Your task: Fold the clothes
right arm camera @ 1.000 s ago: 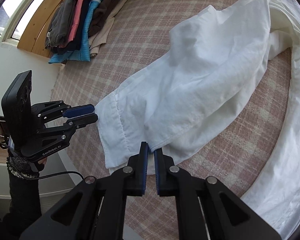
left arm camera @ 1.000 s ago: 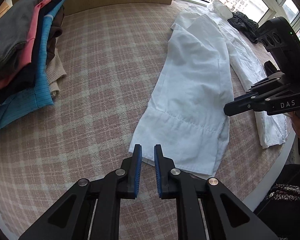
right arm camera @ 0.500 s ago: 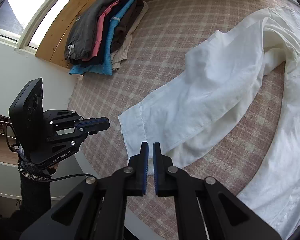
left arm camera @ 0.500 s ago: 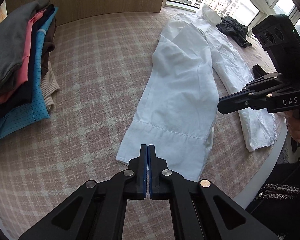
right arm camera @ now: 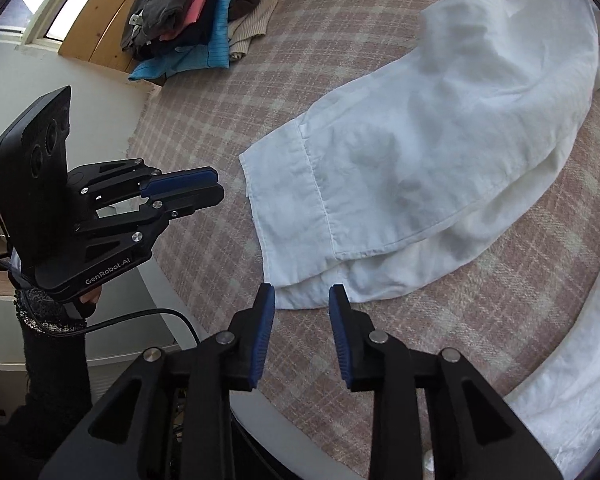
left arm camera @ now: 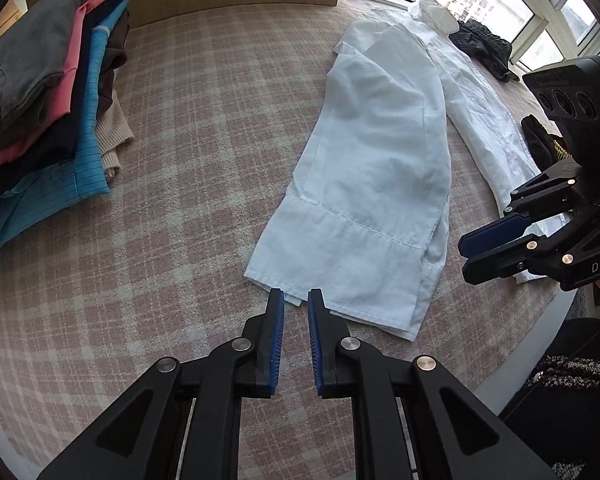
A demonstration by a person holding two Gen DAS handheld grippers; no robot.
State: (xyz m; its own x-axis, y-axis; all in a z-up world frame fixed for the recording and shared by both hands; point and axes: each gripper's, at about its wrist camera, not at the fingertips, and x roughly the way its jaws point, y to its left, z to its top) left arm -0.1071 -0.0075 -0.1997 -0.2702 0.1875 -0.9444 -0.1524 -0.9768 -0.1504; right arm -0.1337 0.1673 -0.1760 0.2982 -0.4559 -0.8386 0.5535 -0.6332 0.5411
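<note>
Claws point(left arm camera: 296, 300) opening beside shirt hem point(left arm camera: 340, 272)

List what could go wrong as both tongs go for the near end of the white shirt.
1. The white shirt lies doubled at its near end, so the right tongs, jaws opening with nothing between them, may pinch only one layer.
2. The left tongs, also opening and empty, sit right at the hem corner; a shallow bite could slip.
3. That end lies close to the bed edge, so a tug may drag cloth off it.
</note>
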